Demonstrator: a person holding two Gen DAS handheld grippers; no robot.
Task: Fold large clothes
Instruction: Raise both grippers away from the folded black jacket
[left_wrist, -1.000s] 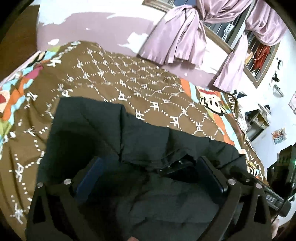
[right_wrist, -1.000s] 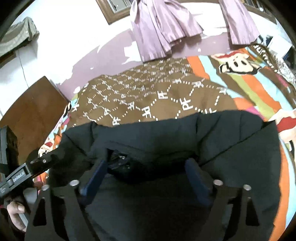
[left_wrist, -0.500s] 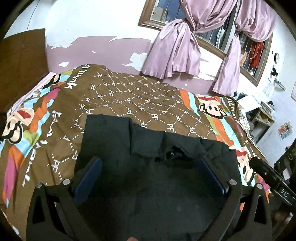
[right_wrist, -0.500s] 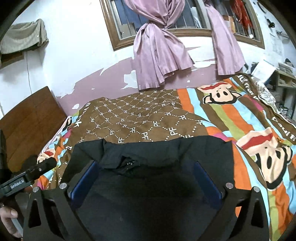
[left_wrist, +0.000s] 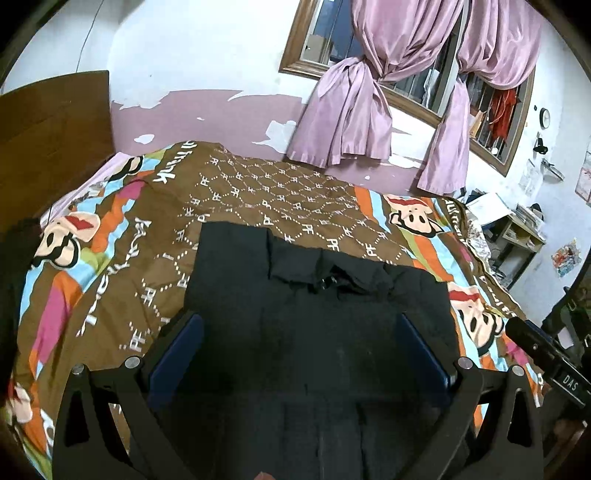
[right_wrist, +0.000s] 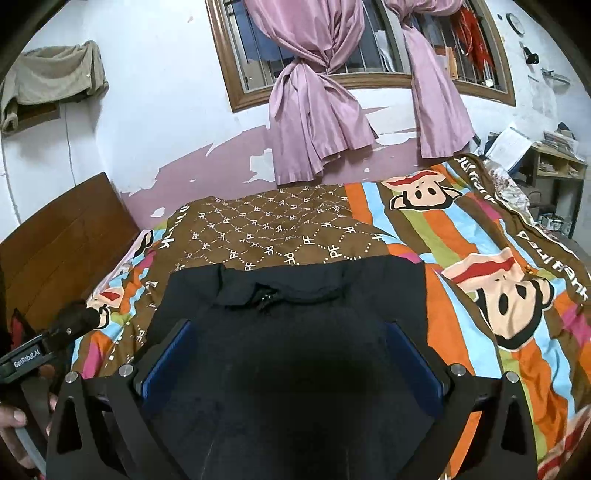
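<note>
Pink curtains (right_wrist: 317, 122) behind the bed (right_wrist: 461, 236); our black garment (left_wrist: 317, 295) lies flat, both tongs (left_wrist: 299, 350) (right_wrist: 291, 358) spread wide, gripping nothing.

Garment (left_wrist: 317, 332) on bedspread (left_wrist: 280, 199)

Your left gripper (left_wrist: 299, 343) and right gripper (right_wrist: 291, 354) both gape wide at lower frame, pads gripping nothing.

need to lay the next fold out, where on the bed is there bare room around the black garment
The bedspread is bare between the garment collar and the pink wall, and on the striped stretch to the garment's right. A narrower bare strip runs along its left edge. Crowded: the near side, where both open grippers hover over the garment.
</note>
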